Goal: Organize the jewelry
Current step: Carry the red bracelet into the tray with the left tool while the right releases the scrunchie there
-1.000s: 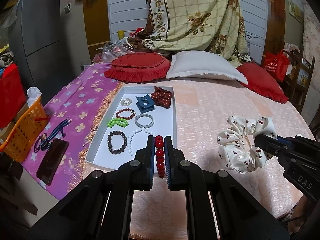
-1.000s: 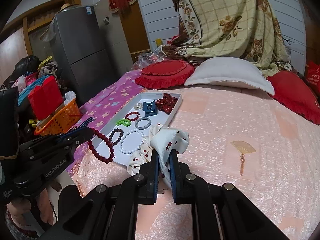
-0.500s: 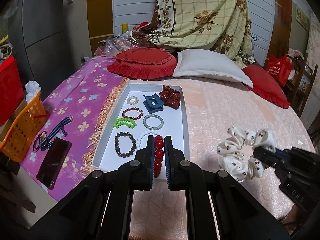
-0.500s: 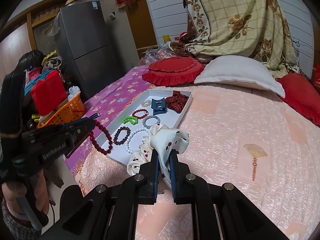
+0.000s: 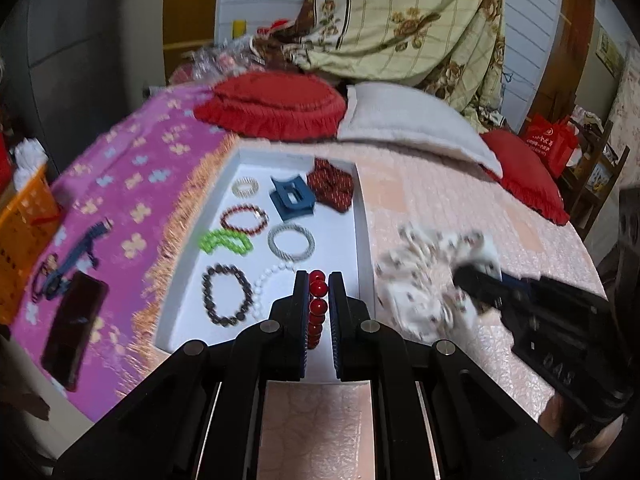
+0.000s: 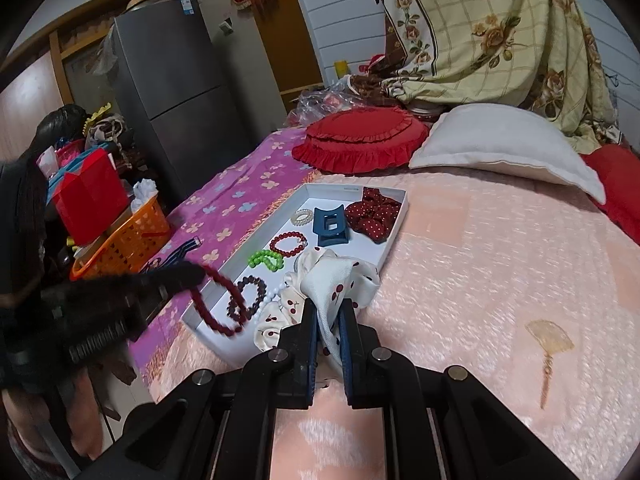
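Observation:
My left gripper (image 5: 318,280) is shut on a red bead bracelet (image 5: 317,306) and holds it above the near end of the white tray (image 5: 362,240). The bracelet also hangs from it in the right wrist view (image 6: 218,304). My right gripper (image 6: 329,306) is shut on a white cherry-print scrunchie (image 6: 332,280), held just right of the tray (image 6: 394,236); the scrunchie is blurred in the left wrist view (image 5: 424,280). The tray holds several bracelets, a blue hair claw (image 5: 291,200) and a dark red scrunchie (image 5: 332,188).
The tray lies on a pink bedspread (image 6: 500,260) beside a purple flowered cloth (image 5: 120,200). A phone (image 5: 74,328) and lanyard lie on the cloth. An orange basket (image 6: 124,236) stands left. Red cushions and a white pillow (image 6: 500,152) lie behind.
Both grippers have moved forward toward the tray. The left one now holds the red bracelet over the tray's near end, and the right one has brought the white scrunchie closer to the tray's right edge.

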Demonstrator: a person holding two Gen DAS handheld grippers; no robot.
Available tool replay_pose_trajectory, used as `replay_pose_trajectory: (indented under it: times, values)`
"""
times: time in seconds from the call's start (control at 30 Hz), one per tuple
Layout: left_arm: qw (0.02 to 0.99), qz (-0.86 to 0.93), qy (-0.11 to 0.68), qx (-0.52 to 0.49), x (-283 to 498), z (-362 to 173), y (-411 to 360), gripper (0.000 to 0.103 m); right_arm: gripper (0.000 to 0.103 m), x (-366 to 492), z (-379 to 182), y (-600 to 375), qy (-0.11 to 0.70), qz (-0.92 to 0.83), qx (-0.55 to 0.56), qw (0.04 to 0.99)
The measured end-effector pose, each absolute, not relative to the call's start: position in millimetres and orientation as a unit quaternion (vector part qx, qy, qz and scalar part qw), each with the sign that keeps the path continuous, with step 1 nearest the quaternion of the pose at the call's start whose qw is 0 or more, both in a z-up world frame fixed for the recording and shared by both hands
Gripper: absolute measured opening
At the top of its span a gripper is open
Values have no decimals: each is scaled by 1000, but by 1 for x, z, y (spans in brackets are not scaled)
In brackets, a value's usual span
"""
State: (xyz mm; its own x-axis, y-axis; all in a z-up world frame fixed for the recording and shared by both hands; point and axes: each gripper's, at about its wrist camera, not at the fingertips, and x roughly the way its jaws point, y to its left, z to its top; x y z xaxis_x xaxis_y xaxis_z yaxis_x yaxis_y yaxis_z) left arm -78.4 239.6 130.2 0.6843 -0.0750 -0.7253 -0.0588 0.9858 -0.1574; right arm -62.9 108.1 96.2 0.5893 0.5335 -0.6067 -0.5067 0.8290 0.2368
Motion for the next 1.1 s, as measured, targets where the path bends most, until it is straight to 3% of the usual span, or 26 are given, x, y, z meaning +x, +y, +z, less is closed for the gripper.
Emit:
replay_pose_trajectory:
  times: [0.6,1.1]
  values:
    - [878,28,464,-111,-64,48,276,8,10,7,61,182,380,284,-44,879]
    - [878,44,470,-78,-68,30,270,8,9,60,31,204,404,238,-80,880]
